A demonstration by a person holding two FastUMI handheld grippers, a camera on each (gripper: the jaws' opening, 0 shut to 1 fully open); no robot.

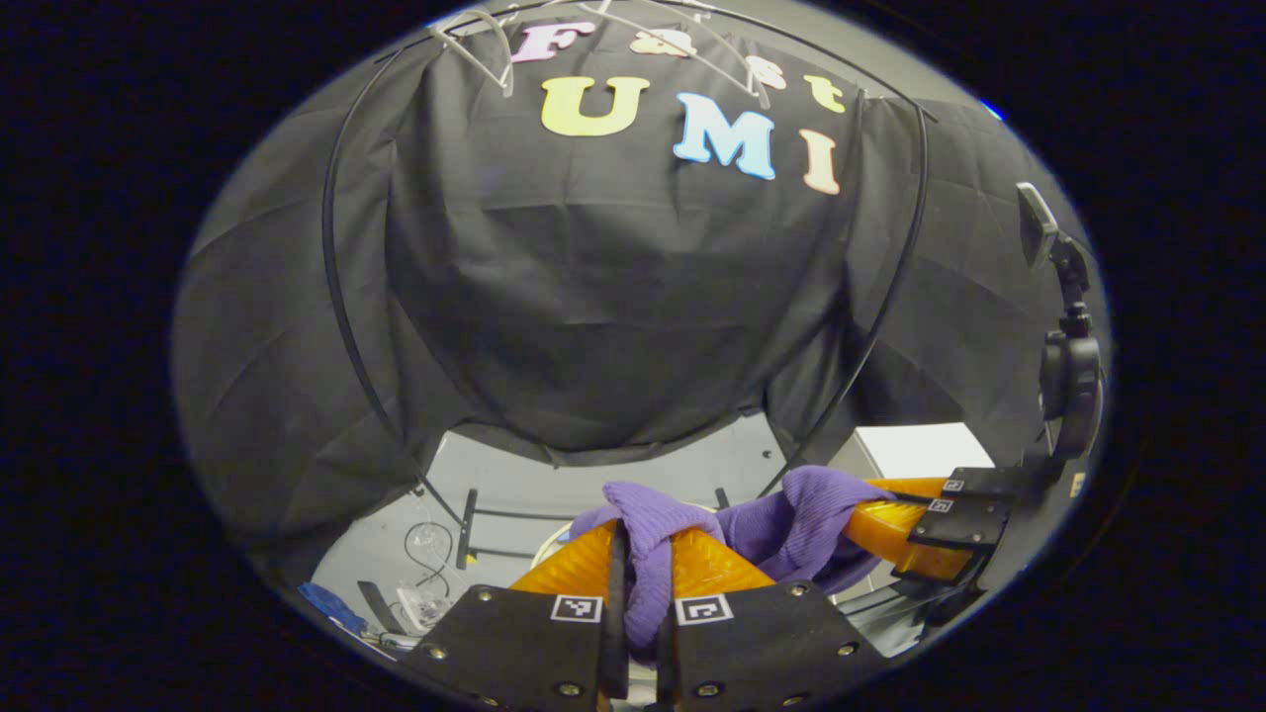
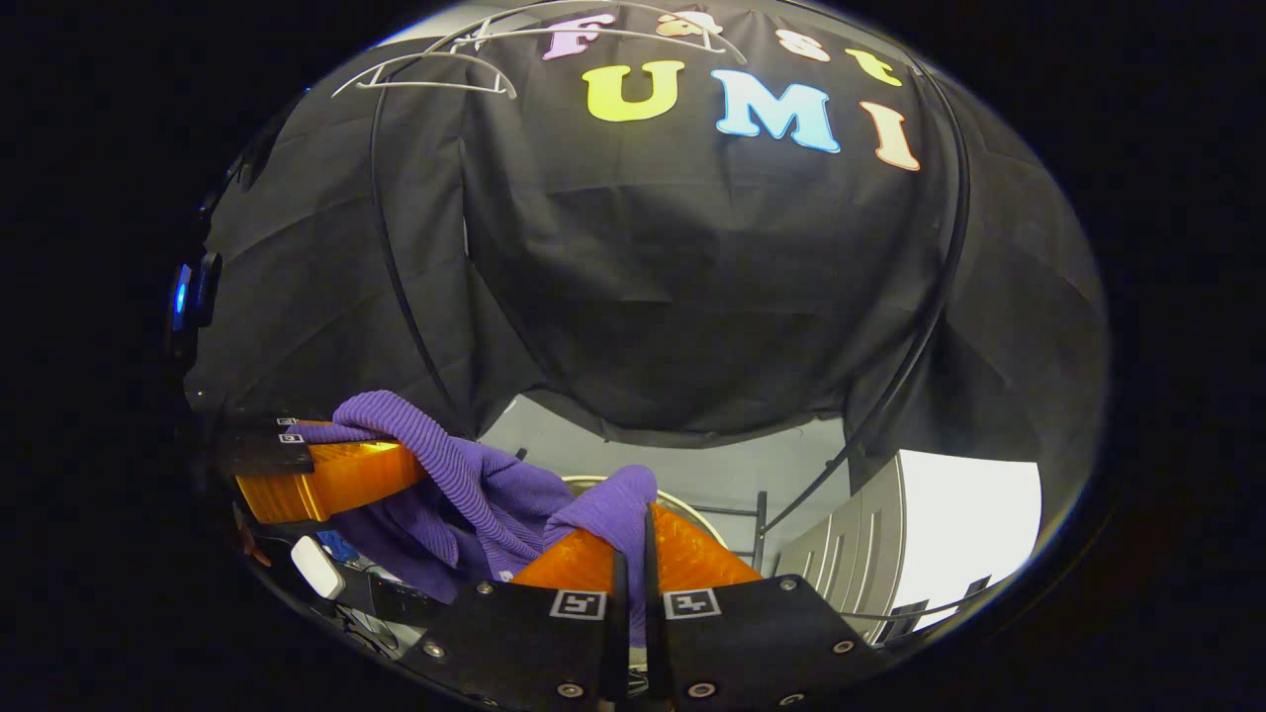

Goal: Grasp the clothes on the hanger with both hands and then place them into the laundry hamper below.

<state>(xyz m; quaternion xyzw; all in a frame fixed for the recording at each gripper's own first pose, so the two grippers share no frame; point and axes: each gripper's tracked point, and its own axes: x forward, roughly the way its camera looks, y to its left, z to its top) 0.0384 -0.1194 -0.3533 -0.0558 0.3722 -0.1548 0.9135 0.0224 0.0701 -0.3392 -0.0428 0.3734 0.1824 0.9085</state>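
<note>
Between the 2 claws hangs the purple garment (image 1: 781, 524), left claw (image 1: 643, 554) and right claw (image 2: 633, 539) each pinched tight on it; the hamper's pale rim (image 2: 682, 502) peeks just below it.

A black cloth wall (image 1: 613, 297) hangs wrinkled across the back of the booth; a thin black curved pole (image 1: 331, 287) arcs over it on each side; below its hem lies a pale grey floor (image 1: 554, 475) with a loose wire (image 1: 427, 544) and a dark metal stand (image 1: 467, 524); a white panel (image 2: 969, 524) stands at one side, beside a grey ribbed panel (image 2: 856, 554).
</note>
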